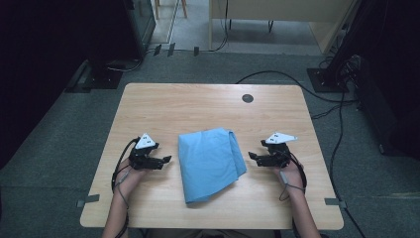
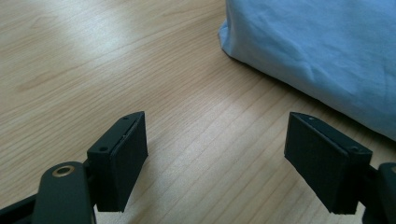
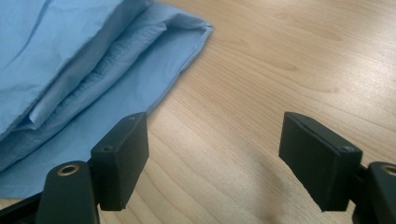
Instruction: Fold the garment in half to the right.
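While one folded blue cloth (image 1: 210,163) lies between them, left claw (image 1: 167,159) and right claw (image 1: 251,155) gape empty.

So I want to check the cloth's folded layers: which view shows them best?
The right gripper view: the cloth lies close, its stacked edges and a hem plain. The high view gives its whole outline; the left gripper view, one smooth corner.

Lab or recording room: light wood-grain bench (image 1: 208,104) on grey carpet floor (image 1: 44,153), black cables (image 1: 277,79) running to dark equipment stands (image 1: 101,74), pale wooden furniture (image 1: 277,20) at the back.
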Action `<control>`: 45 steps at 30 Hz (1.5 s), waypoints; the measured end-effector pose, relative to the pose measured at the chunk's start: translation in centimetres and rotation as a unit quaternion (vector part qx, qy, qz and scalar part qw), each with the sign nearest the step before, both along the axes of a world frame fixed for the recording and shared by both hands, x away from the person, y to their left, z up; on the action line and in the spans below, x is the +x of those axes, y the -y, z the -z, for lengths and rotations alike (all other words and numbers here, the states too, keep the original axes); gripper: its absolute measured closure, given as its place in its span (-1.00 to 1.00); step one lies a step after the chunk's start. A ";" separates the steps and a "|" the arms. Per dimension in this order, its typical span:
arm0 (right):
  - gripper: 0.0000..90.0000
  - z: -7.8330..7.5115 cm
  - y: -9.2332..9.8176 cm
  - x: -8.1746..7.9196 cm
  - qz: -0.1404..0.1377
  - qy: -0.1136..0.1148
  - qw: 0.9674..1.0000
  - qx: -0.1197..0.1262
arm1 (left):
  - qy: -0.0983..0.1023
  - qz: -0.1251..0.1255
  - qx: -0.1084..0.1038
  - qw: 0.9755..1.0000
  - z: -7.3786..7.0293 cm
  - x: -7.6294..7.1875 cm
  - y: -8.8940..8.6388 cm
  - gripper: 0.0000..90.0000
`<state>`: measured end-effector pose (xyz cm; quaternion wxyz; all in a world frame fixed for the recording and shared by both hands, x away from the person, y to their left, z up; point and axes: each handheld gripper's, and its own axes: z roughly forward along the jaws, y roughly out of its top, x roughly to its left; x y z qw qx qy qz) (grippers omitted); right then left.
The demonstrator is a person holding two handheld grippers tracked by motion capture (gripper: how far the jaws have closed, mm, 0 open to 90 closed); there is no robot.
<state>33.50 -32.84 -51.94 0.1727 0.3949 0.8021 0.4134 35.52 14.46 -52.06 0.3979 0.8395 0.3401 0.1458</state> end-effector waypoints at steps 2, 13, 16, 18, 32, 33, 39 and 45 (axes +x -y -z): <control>-0.49 0.1 0.2 0.0 0.001 -0.001 1.000 -0.003 | 0.000 -0.003 0.001 1.000 0.0 0.0 -0.2 -0.52; -0.52 0.3 0.8 0.0 0.003 0.000 1.000 -0.013 | -0.003 -0.013 0.005 1.000 0.1 0.1 -0.9 -0.53; -0.52 0.4 1.0 0.0 0.006 0.000 1.000 -0.014 | -0.002 -0.013 0.008 1.000 0.2 0.1 -0.9 -0.52; -0.52 0.4 1.3 0.0 0.008 -0.002 1.000 -0.014 | -0.002 -0.013 0.008 1.000 0.2 0.1 -0.9 -0.52; -0.55 0.4 2.2 -0.1 0.016 0.000 1.000 -0.021 | -0.001 -0.015 0.012 1.000 0.3 0.1 -1.1 -0.52; -0.55 0.4 2.2 -0.1 0.016 0.000 1.000 -0.021 | -0.001 -0.015 0.012 1.000 0.3 0.1 -1.1 -0.53; -0.55 0.4 2.6 -0.2 0.021 -0.001 1.000 -0.022 | 0.000 -0.015 0.013 1.000 0.3 0.1 -1.0 -0.53; -0.55 0.5 3.0 -0.2 0.025 -0.002 0.999 -0.020 | 0.003 -0.013 0.011 1.000 0.4 0.1 -1.0 -0.55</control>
